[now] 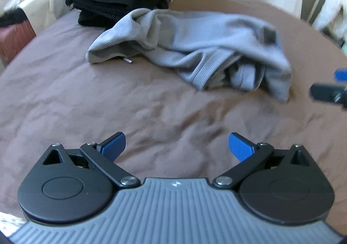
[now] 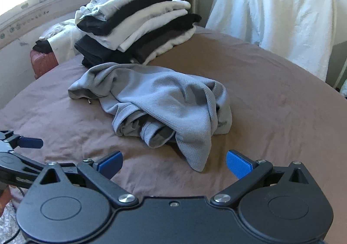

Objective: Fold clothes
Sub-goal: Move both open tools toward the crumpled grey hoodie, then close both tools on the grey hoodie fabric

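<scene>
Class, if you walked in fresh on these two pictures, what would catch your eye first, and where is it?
A crumpled grey waffle-knit top lies unfolded mid-bed on the brown sheet. Behind it a stack of folded black and white clothes stands near the window. Both the left gripper and right gripper hang before the top, jaws open and empty.

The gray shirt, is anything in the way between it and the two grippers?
Nothing visible. Only bare brown bedsheet lies between the open right gripper, the open left gripper and the crumpled gray shirt. The folded stack sits behind it.

Waffle-knit matt grey garment point(image 2: 160, 100), creased brown cloth bedsheet point(image 2: 271, 96); gripper point(image 2: 173, 164) seemingly matt black plastic
</scene>
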### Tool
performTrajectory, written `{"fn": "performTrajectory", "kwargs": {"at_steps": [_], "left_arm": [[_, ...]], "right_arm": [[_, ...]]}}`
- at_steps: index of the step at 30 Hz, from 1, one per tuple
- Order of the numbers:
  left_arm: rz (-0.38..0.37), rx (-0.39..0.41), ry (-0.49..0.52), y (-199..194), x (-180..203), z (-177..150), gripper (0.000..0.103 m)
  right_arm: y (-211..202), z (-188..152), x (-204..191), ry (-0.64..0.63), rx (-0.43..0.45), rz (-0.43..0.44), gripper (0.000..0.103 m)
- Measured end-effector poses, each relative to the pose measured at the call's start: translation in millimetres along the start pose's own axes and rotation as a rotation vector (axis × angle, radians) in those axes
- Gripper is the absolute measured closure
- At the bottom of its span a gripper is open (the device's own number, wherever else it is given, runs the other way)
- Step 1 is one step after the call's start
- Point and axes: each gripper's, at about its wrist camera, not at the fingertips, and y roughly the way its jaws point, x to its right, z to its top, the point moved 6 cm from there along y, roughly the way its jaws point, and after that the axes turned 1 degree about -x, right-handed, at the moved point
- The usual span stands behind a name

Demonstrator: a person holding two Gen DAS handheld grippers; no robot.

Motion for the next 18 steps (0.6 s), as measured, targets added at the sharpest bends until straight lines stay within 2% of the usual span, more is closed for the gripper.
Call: {"fn": "performTrajectory", "kwargs": {"at_steps": [2,4,9,14,18], "left_arm": [[0.036,0.038,0.003,-0.3,1.7,6.2,0.0],[0.063,0.041,0.037,3.0,4.8,11.9,0.0],[0.083,0.04,0.054,12.3,3.8,30.9,0.0],[0.086,0.062,0.083,24.7,-2.4,66.3,0.0],[0.212,0.027,0.051,52.6,-20.7,102.6,0.0]], "right_arm": [[4.2,2.9,3.1,0.002,-0.006,0.005,0.0],[6.9,5.3,5.2,0.002,-0.008,0.011,0.0],[14.6,11.7,9.8,0.013,-0.011,0.026,0.0],[25.2,20.8,12.2,0.005,-0.014,0.053,0.0],[44.9,34.6,11.1,0.016,-0.021,0.139,0.0]]}}
